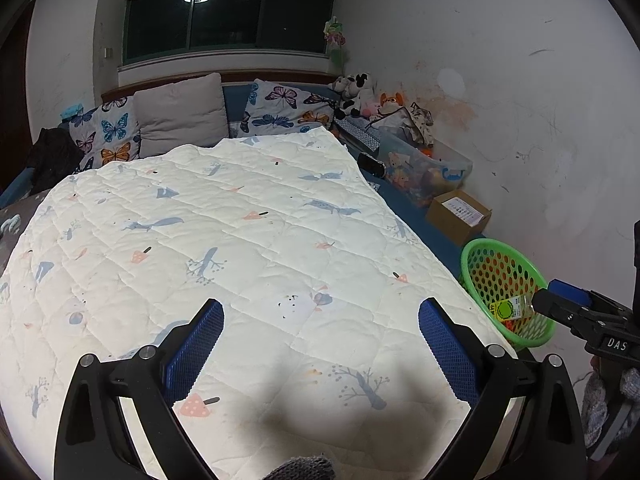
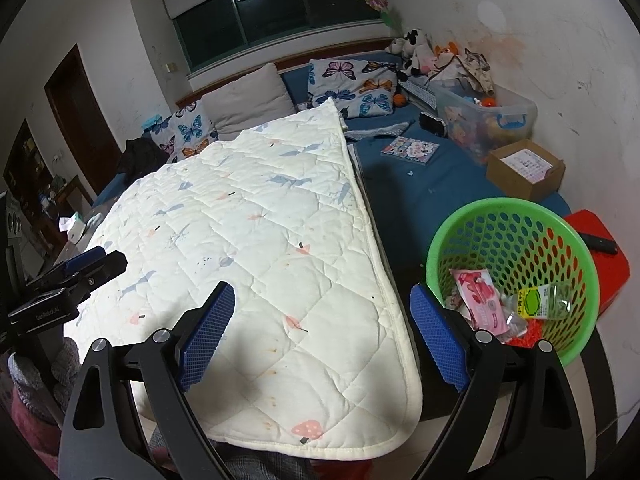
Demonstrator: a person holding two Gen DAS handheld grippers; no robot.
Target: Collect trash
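Note:
A green perforated basket stands at the bed's near right corner and holds wrappers: a pink packet and a yellow-green packet. The same basket shows at the right of the left wrist view. My left gripper hangs open over the white quilt, nothing between its blue pads. My right gripper is open too, over the quilt's right edge, its right finger just left of the basket. Each gripper appears in the other's view: the right gripper, the left gripper.
Butterfly pillows and a grey pillow lie at the headboard. Along the right wall sit stuffed toys, a clear toy bin, a cardboard box and a booklet on the blue sheet. A red stool stands behind the basket.

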